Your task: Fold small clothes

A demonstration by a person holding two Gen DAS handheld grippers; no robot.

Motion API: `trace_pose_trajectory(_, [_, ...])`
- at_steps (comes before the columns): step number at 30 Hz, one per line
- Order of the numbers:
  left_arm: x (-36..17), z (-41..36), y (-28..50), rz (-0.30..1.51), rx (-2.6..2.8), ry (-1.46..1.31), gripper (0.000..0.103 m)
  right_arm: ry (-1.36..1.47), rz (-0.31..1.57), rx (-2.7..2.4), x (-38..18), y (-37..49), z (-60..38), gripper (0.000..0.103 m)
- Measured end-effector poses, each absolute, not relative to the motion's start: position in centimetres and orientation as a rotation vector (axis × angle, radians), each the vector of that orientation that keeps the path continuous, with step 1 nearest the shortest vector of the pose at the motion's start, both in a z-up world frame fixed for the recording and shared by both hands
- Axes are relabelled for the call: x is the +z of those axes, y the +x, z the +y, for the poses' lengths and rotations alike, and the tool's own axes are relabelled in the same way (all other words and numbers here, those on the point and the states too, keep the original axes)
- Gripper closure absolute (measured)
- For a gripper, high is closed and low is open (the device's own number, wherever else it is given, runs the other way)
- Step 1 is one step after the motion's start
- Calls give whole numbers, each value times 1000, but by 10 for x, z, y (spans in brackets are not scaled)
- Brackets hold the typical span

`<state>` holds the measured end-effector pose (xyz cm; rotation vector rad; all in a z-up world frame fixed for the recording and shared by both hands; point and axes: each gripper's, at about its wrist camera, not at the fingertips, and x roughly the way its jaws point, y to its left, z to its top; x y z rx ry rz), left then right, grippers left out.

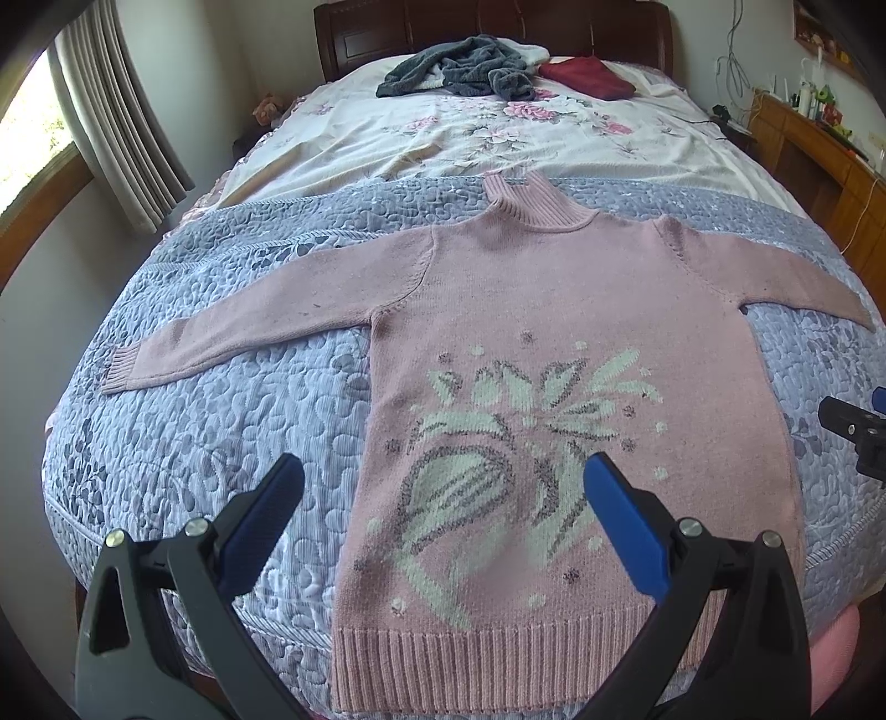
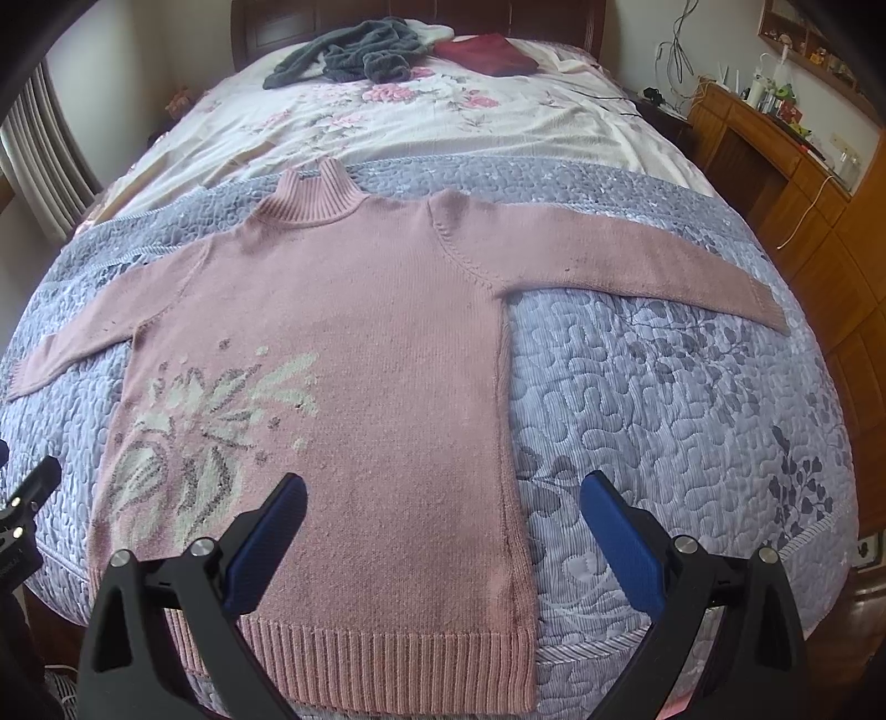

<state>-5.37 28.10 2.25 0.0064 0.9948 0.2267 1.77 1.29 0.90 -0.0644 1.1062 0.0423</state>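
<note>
Left wrist view: the left gripper (image 1: 443, 498) hangs over the lower part of the pink sweater (image 1: 554, 310), its jaws spread wide and grasping nothing; one blue pad sits at lower left over the quilt, the other at lower right over the knitted flower pattern (image 1: 498, 443). The sweater lies flat and face up across the grey-blue quilt (image 1: 194, 443), ribbed hem (image 1: 498, 659) toward the bottom of the frame, high ribbed collar (image 1: 529, 202) toward the top, both sleeves stretched out sideways. The left-hand sleeve ends in a ribbed cuff (image 1: 119, 371) at middle left. At the right edge of the frame a black part of the right gripper (image 1: 855, 432) shows.

Right wrist view: the right gripper (image 2: 443, 498) hovers with jaws likewise released and empty, one pad above the plain pink knit near the hem, the other above the quilt just beside the sweater's side seam. The long sleeve (image 2: 637, 260) reaches to the upper right of the frame.

Beyond the quilt, a floral sheet (image 1: 498, 138) covers the far half of the bed. Near the dark wooden headboard (image 1: 387, 33) at the top lie a crumpled dark grey garment (image 1: 459, 69) and a folded dark red cloth (image 1: 587, 77), close together. A curtain (image 1: 111, 111) hangs at upper left, and a wooden cabinet (image 2: 775, 183) stands at upper right.
</note>
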Motion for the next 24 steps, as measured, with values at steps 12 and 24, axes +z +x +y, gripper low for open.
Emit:
trace_pose_trajectory(12, [21,281,-53,993,226,4,3,-64,1105,43,11,20,14,4])
trace_pose_trajectory(24, [1,276,-20,1026,198,-9,3,82,1101,82,2,66,-42,4])
